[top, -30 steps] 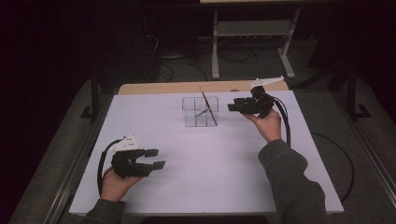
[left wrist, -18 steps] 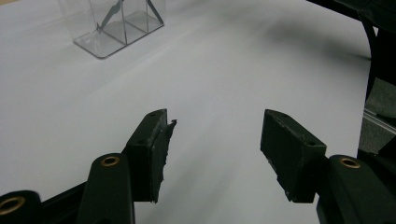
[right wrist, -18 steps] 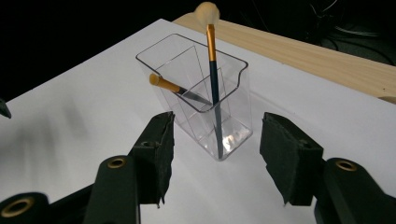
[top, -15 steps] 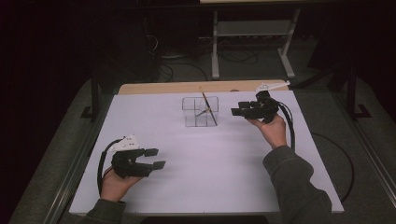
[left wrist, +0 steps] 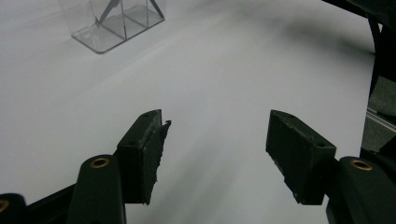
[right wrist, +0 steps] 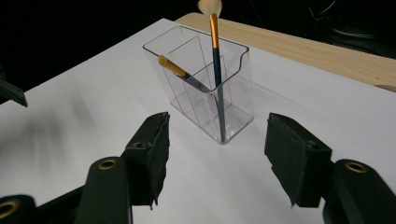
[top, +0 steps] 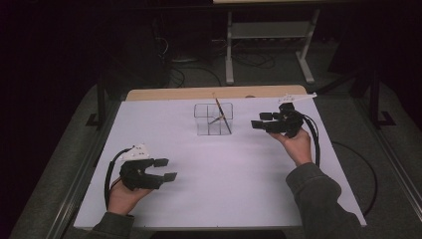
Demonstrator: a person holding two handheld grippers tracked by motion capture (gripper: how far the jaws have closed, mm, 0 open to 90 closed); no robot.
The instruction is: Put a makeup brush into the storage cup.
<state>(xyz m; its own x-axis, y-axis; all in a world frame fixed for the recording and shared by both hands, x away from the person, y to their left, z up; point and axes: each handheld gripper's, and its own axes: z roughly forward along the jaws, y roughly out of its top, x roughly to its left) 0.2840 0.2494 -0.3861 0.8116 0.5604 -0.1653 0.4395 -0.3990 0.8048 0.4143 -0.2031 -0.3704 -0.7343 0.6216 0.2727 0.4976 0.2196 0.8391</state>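
Note:
A clear divided organizer (top: 214,118) stands upright at the far middle of the white table top (top: 224,199). A long brush (right wrist: 215,70) with a gold ferrule and pale bristles leans in it, and a shorter gold-tipped brush (right wrist: 180,72) lies slanted in another compartment. My right gripper (top: 259,120) hovers just right of the organizer, pointing at it. Its jaws have just been opening and nothing is between them (right wrist: 218,122). My left gripper (top: 166,169) rests near the front left. Its jaws have also just been opening, over bare table (left wrist: 217,121). The organizer (left wrist: 112,23) is far ahead of it.
A wooden strip (top: 209,93) runs along the table's far edge. Behind it stand a metal frame (top: 268,30) and loose cables on a dark floor. A black cable (top: 348,164) loops off the right edge. Bare white surface lies between the two hands.
My right gripper has drifted right and a little nearer, away from the organizer, with its jaws spreading. The left gripper stayed put while its jaws widened.

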